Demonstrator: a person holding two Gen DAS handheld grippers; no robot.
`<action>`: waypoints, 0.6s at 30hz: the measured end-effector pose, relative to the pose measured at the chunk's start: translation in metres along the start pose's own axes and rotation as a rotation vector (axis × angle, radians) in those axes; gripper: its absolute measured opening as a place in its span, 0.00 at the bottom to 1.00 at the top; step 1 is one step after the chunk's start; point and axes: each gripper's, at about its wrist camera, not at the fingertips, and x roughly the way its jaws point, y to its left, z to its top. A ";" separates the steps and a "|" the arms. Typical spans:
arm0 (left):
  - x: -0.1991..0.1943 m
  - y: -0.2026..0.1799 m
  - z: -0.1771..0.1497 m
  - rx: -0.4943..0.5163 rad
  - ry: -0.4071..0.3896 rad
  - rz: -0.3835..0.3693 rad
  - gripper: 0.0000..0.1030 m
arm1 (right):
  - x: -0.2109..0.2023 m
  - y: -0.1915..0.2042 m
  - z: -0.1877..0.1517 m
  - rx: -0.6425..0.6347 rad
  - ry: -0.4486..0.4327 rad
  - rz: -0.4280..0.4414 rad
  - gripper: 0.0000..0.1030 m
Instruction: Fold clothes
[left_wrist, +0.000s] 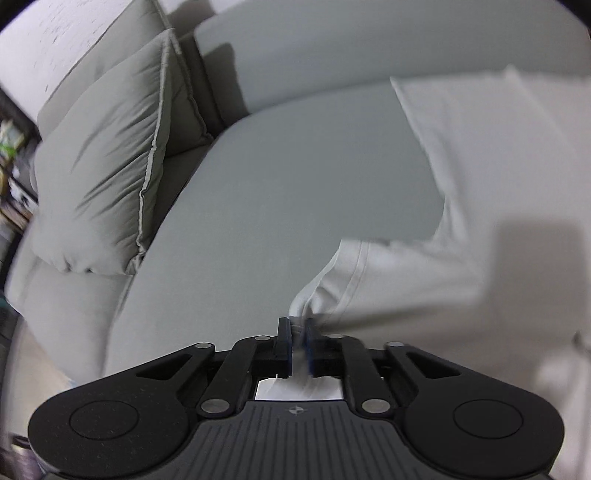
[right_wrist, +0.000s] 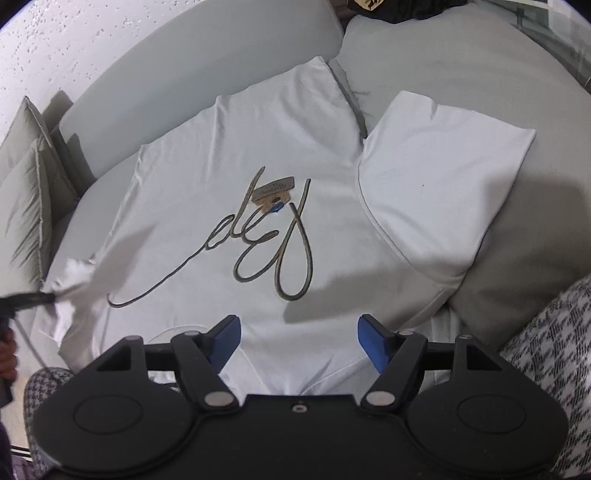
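Grey sofa (right_wrist: 535, 229) under white shirt (right_wrist: 221, 206)

The T-shirt (right_wrist: 229, 206) is lying spread on the sofa seat (left_wrist: 280, 192). A cushion (right_wrist: 26, 206) is leaning at its left, a folded garment (right_wrist: 443, 192) is resting at its right. The left tool (left_wrist: 298, 334) is gripping the shirt's left sleeve (left_wrist: 332, 291).

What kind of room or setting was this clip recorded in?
Most likely a living room at home: a white T-shirt is spread on the seat of a grey sofa, with a loose cushion at its end and a textured wall behind.
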 end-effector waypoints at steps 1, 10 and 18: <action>-0.001 0.000 -0.002 0.012 0.012 0.040 0.14 | -0.003 -0.003 0.000 -0.001 -0.009 0.004 0.69; -0.068 0.019 -0.031 -0.187 -0.128 -0.278 0.22 | -0.002 -0.030 0.019 -0.007 -0.086 -0.004 0.28; -0.063 -0.052 -0.070 0.149 0.079 0.029 0.20 | 0.031 -0.032 0.020 -0.212 0.017 -0.438 0.22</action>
